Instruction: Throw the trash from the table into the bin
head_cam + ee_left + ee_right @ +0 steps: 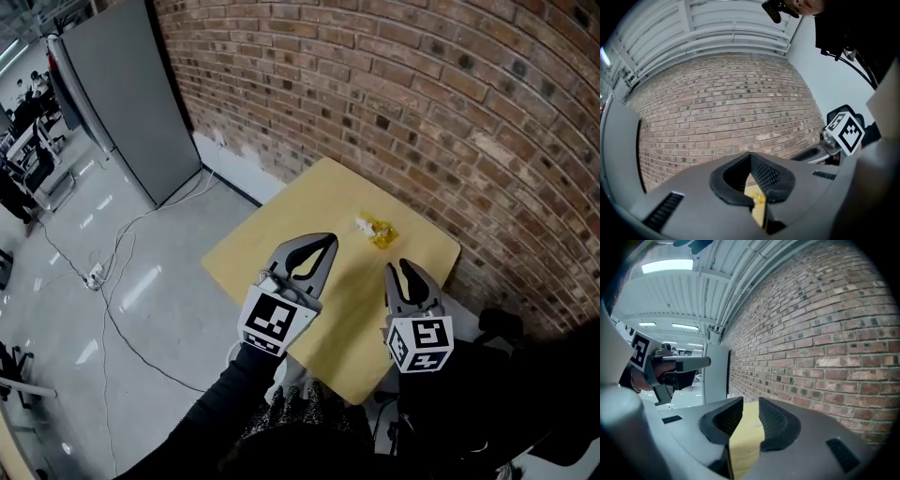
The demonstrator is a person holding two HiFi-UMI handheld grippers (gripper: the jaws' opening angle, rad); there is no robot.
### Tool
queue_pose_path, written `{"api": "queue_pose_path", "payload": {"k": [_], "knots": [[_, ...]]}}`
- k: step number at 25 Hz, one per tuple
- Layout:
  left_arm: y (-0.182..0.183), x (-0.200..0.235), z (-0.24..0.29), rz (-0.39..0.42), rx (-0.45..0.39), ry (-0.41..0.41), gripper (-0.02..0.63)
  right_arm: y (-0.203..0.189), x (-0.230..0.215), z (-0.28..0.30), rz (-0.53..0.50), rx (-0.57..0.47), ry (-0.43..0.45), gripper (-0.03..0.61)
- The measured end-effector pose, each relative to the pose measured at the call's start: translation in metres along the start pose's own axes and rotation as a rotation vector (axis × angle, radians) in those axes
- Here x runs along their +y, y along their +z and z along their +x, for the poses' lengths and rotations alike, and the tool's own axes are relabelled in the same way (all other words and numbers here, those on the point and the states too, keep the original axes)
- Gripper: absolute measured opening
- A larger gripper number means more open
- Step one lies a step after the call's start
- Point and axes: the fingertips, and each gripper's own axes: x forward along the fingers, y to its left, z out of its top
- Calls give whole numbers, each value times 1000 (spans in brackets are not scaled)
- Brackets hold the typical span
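Hovering over the near half of the table with both tools empty: left gripper closed at the tips, right gripper slightly parted. Spotted crumpled yellow wrapper near the table's far edge. Judged light, soft, crinkly; best pinched across its bunched middle.

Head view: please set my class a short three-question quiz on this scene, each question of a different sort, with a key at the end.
1. True or false: the yellow trash already lies in a bin.
2. What stands right behind the table? A. a brick wall B. a window C. a bookshelf
3. Which touches the yellow trash: the left gripper, the right gripper, both or neither?

Key: 1 false, it lies on the table, and no bin is in view; 2 A; 3 neither, both are short of it.
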Motion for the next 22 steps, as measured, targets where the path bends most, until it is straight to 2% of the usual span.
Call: {"api": "queue_pose_path", "payload": {"k": [3,8,13,22], "knots": [[-6,5,5,-2,18,21,6,-18,-11,22,1,50,27,165],[-18,16,5,-42,21,77,6,-49,-36,60,1,121,37,255],[-35,25,7,-56,52,109,6,-82,-58,97,6,201,35,282],[-54,30,19,-66,69,120,6,-136,-74,150,-29,328,35,282]]}}
